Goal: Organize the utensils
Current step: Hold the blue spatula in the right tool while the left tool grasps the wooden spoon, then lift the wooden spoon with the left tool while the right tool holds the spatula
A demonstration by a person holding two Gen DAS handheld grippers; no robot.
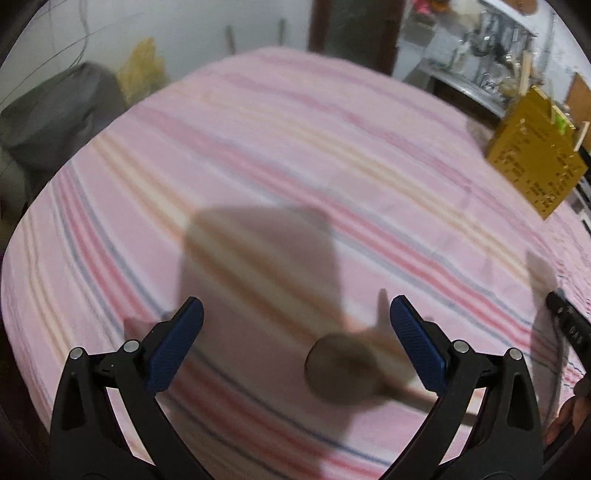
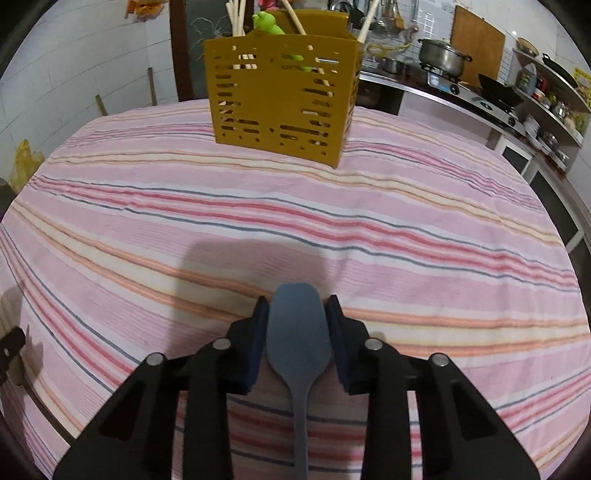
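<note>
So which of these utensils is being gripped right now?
The blue-grey spatula: the right gripper is shut on its head. The wooden spoon lies blurred on the tablecloth beneath the open left gripper, and the rest stand in the yellow caddy.

The cloth [image 2: 406, 206] over the bench is pink, crossed by bands of red, pale orange, cream and thin grey-blue lines. The utensil holder [image 2: 280, 96] is mustard yellow, its walls pierced with rows of short slots; a bright green utensil [image 2: 267, 23] and pale wooden sticks [image 2: 236, 16] show at its top. The spatula [image 2: 298, 325] is dull grey-blue all over. Both the right gripper [image 2: 297, 314] and the left gripper [image 1: 295, 314] have black arms with silver rivets and dark blue ribbed pads [image 1: 177, 343]. The spoon [image 1: 341, 369], blurred, looks brown, like wood.
</note>
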